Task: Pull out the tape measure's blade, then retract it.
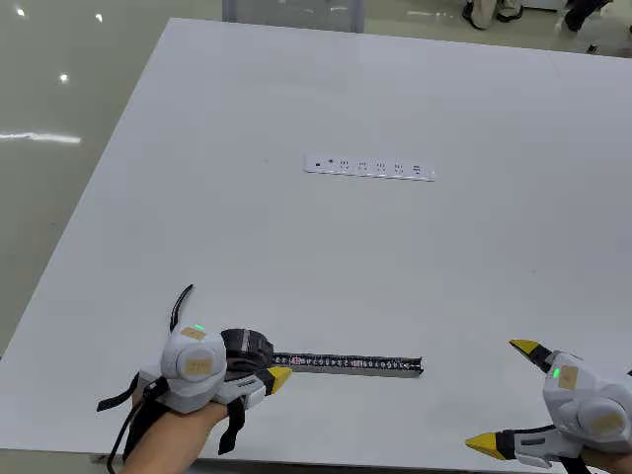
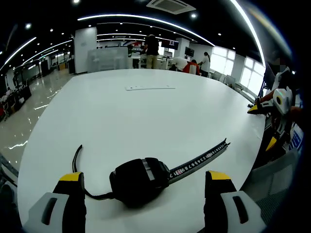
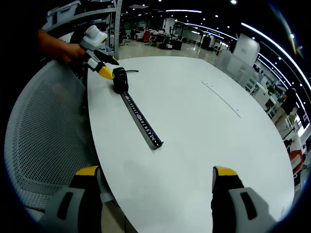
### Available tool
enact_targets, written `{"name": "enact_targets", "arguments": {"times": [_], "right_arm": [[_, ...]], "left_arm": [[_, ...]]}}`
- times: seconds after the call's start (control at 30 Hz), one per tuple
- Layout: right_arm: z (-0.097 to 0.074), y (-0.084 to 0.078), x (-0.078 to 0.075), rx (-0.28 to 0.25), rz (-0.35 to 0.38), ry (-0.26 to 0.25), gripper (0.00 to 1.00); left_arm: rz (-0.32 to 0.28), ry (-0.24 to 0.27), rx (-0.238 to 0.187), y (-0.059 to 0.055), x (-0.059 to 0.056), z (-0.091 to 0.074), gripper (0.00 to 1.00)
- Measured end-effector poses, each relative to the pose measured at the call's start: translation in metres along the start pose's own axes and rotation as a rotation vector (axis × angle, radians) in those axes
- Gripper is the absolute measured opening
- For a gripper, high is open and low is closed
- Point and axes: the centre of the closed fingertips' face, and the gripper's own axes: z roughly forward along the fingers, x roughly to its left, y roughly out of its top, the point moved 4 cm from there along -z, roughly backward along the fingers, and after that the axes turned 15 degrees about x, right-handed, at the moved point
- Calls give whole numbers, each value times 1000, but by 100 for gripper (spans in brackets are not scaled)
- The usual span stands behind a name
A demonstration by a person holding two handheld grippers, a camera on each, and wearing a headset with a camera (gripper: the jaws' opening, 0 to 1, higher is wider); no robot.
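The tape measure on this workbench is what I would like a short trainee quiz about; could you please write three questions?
1. True or false: the tape measure's blade lies pulled out along the table.
2. The right gripper is: A shut on the blade; B open, apart from the blade; C resting on the blade.
3. Fill in: the black case sits between the open jaws of the ___ gripper.
Key: 1 true; 2 B; 3 left gripper.
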Motion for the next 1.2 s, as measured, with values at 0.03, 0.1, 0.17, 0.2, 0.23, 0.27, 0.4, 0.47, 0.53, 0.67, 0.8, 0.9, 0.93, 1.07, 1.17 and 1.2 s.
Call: {"name": "enact_targets", "arguments": {"times": [0.03,0.1,0.17,0.2,0.23,0.27,0.4,0.47,0.53,0.67,0.8,0.9,0.93,1.07,1.17,1.2], "right_arm": [[1,3,-1,6,-14,13,96],[4,8,-4,20,-42,16,95],[7,11,-7,29,-53,29,94],[8,17,-8,27,-71,39,93],[8,23,-10,28,-91,39,93],[8,26,-11,31,-105,40,93],[10,40,-14,45,-165,56,92],[13,45,-14,56,-201,74,89],[17,49,-15,76,-234,89,87],[30,52,-17,114,-277,134,83],[41,56,-20,126,-316,167,79],[52,61,-25,120,-343,193,75],[57,63,-27,125,-349,208,74],[70,68,-29,132,-366,247,69],[81,66,-28,146,-382,268,65],[85,64,-27,151,-387,276,64]], "left_arm": [[10,10,-12,1,-2,1,100],[15,14,-14,3,-8,2,100],[34,23,-24,4,-11,3,100],[34,23,-33,6,-13,3,100],[13,14,-47,7,-14,4,100],[-10,20,-57,8,-13,5,100],[-87,39,-58,6,-7,7,100],[-87,45,-66,4,-5,9,100],[-86,52,-62,2,-3,10,100],[-105,49,-72,3,-4,11,100],[-56,62,-120,8,-7,10,100],[-36,50,-144,11,-10,10,100],[-52,47,-146,11,-8,12,100],[-33,67,-140,8,-4,17,100],[-42,72,-118,3,0,23,100],[-45,76,-111,3,2,24,100]]}}
